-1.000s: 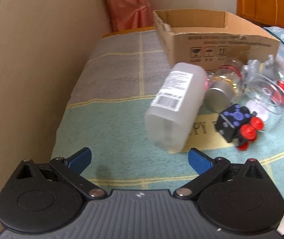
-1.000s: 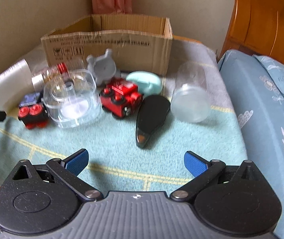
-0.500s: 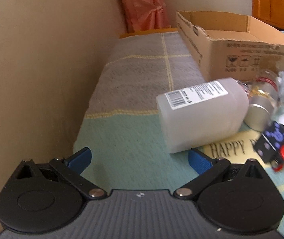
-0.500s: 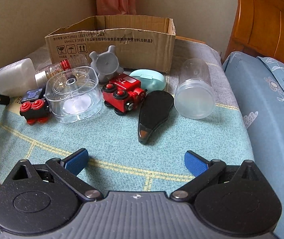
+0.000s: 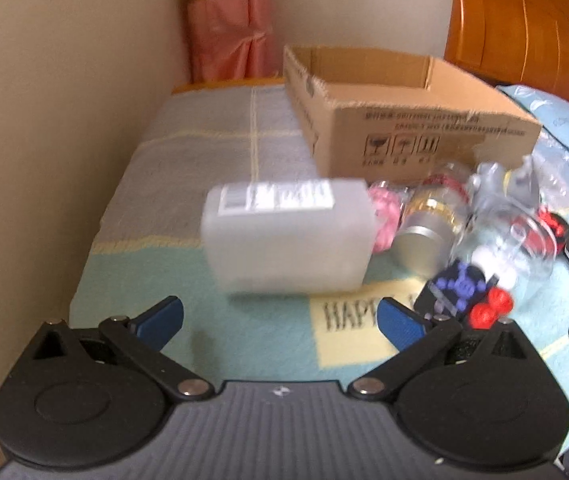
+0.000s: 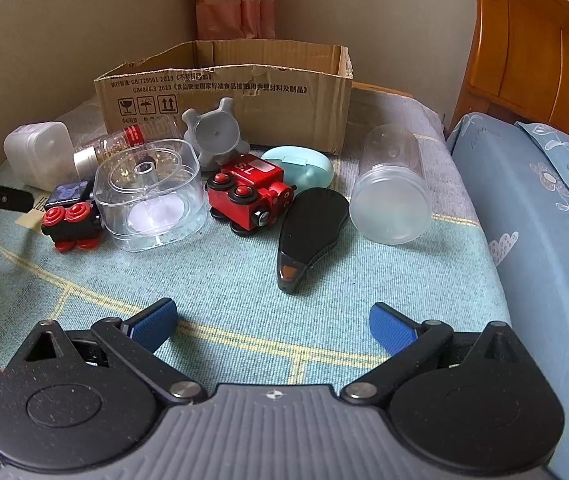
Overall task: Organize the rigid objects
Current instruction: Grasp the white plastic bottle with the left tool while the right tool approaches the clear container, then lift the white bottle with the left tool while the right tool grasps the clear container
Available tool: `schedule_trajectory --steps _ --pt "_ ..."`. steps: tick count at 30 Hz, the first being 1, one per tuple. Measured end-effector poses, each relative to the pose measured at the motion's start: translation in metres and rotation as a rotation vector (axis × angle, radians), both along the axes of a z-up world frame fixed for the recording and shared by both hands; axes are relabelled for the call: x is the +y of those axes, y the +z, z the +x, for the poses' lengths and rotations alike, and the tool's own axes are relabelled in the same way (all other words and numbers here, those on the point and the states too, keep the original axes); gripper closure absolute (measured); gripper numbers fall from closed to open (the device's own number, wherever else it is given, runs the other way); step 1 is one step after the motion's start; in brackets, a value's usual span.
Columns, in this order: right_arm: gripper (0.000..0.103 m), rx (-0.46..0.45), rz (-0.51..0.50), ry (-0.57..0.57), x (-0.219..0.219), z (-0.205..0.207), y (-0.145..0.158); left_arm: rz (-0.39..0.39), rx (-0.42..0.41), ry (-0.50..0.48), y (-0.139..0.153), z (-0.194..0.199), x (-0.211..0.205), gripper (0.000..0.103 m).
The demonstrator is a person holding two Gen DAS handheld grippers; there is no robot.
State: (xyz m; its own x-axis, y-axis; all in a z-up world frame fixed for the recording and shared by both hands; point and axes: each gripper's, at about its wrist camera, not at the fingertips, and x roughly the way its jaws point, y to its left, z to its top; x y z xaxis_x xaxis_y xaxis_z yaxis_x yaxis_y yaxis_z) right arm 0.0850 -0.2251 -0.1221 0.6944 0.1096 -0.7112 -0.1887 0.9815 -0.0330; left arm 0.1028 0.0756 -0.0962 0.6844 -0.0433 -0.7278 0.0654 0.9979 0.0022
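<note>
Blue-padded fingers of the left gripper stand wide apart with nothing between them, and just ahead of the gap a frosted white rectangular plastic container with a barcode label lies on its side on the green checked cloth, clear of both pads; the view is blurred, but beyond the right finger sit a black toy block with purple dots and red wheels and a clear jar with a silver lid, and farther ahead, past the container, stands an open brown cardboard box; from the right wrist, the right gripper is also spread open and empty over bare cloth, with a black teardrop-shaped plastic brush lying ahead between the fingers, nearer the right one, a red toy locomotive just beyond it, a clear square plastic tub ahead of the left finger, a pale mint oval case behind the locomotive, a frosted cylindrical cup on its side ahead of the right finger, and the box at the back, none of these objects inside it as far as shows
</note>
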Motion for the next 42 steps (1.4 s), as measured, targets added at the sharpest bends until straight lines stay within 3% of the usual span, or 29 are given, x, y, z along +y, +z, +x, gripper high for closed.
schedule_trajectory --steps 11,18,21,23,31,38,42 --pt "0.000 -0.003 0.000 0.009 0.000 0.000 0.001 -0.037 -0.048 0.034 -0.001 0.030 -0.003 0.001" --pt "0.000 -0.037 -0.007 0.107 0.014 0.004 0.017 -0.068 -0.060 0.045 -0.003 0.044 -0.005 0.003" --pt "0.005 -0.061 -0.017 0.173 0.025 0.009 0.025 -0.065 -0.071 0.040 -0.002 0.045 -0.005 0.007" --pt "0.015 -0.073 -0.025 0.209 0.033 0.013 0.029 -0.066 -0.073 0.038 -0.001 0.047 -0.005 0.008" --pt "0.019 -0.084 -0.017 0.327 0.057 0.037 0.034 -0.080 -0.067 0.035 -0.002 0.049 -0.003 0.008" --pt "0.025 -0.068 0.000 0.360 0.064 0.047 0.032 -0.084 -0.068 0.034 -0.001 0.051 -0.001 0.008" --pt "0.026 -0.060 0.000 0.356 0.064 0.045 0.033 -0.085 -0.071 0.034 0.000 0.050 -0.001 0.013"
